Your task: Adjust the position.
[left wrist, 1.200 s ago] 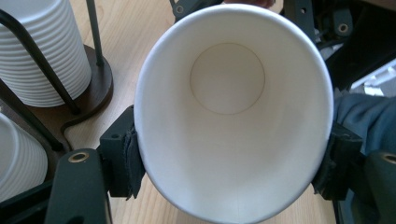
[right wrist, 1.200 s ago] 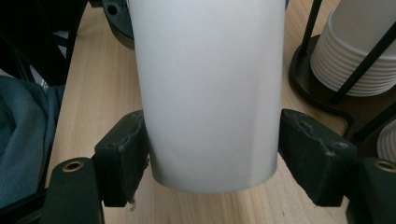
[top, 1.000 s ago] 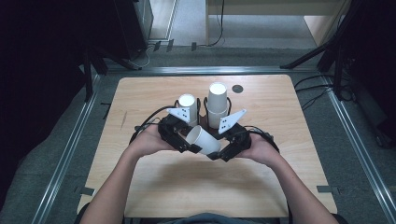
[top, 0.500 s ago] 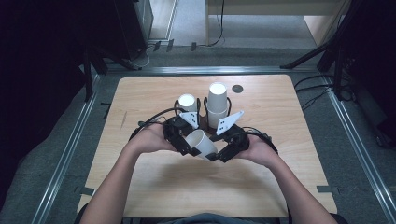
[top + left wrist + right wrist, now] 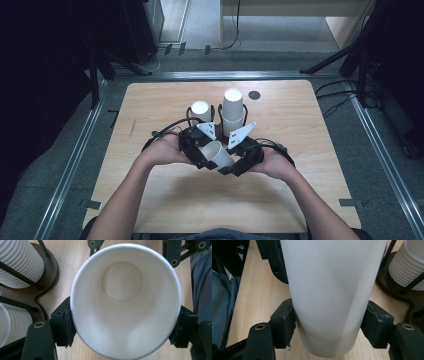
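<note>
A white paper cup (image 5: 216, 152) lies on its side just above the wooden table (image 5: 150, 105), held between both grippers. My left gripper (image 5: 197, 150) is shut on its rim. In the left gripper view the pads (image 5: 67, 325) press the cup (image 5: 125, 290) on both sides and its mouth is squeezed oval. My right gripper (image 5: 240, 159) has just been closing, with the cup's lower body between its jaws. In the right gripper view both pads (image 5: 284, 322) touch the cup's wall (image 5: 332, 277). Left gripper (image 5: 125, 326) and right gripper (image 5: 329, 325) face each other.
Behind the hands, two stacks of ribbed white cups (image 5: 200, 111) (image 5: 233, 107) stand in a dark wire holder (image 5: 47, 267). One stack (image 5: 409, 265) is close beside the held cup. A small dark disc (image 5: 254, 94) lies at the back of the table. Metal rails run along both table sides.
The right gripper's jaws have drawn in onto the cup's lower body. Both hands and the cup stay in nearly the same place.
</note>
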Action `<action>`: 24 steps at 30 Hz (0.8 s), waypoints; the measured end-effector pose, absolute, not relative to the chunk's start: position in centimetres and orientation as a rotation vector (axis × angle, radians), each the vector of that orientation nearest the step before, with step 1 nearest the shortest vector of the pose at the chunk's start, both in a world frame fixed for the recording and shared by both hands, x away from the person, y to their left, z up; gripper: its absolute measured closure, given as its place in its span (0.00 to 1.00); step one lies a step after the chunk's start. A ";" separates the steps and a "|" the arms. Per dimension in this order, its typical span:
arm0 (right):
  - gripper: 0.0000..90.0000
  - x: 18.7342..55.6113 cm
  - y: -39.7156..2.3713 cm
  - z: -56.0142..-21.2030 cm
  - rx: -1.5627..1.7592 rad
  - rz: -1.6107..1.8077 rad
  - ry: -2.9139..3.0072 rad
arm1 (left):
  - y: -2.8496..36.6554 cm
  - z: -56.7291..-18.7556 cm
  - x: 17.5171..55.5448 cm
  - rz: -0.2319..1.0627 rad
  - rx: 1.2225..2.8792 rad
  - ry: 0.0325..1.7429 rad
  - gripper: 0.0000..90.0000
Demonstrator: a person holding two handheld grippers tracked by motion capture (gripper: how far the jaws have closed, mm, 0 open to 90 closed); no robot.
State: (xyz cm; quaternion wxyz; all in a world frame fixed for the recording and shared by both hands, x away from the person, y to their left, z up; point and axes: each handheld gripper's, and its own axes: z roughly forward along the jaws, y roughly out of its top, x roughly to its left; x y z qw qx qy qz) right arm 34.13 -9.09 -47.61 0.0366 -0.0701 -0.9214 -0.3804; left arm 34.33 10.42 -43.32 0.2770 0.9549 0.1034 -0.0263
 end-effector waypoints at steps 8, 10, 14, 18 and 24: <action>0.37 34.1 -9.4 -47.4 -0.210 -1.184 -2.837 | 10.8 -43.5 34.2 -0.057 2.501 0.289 0.17; 0.37 34.2 -9.5 -47.2 -0.216 -1.202 -2.839 | 11.0 -43.4 34.3 -0.055 2.473 0.304 0.14; 0.37 34.4 -9.9 -47.0 -0.234 -1.222 -2.828 | 11.4 -43.4 34.5 -0.039 2.420 0.330 0.13; 0.37 34.6 -10.2 -46.8 -0.250 -1.251 -2.814 | 11.7 -43.4 34.6 -0.051 2.363 0.386 0.14; 0.36 34.7 -10.4 -46.8 -0.264 -1.273 -2.781 | 12.1 -43.7 34.6 -0.075 2.292 0.432 0.15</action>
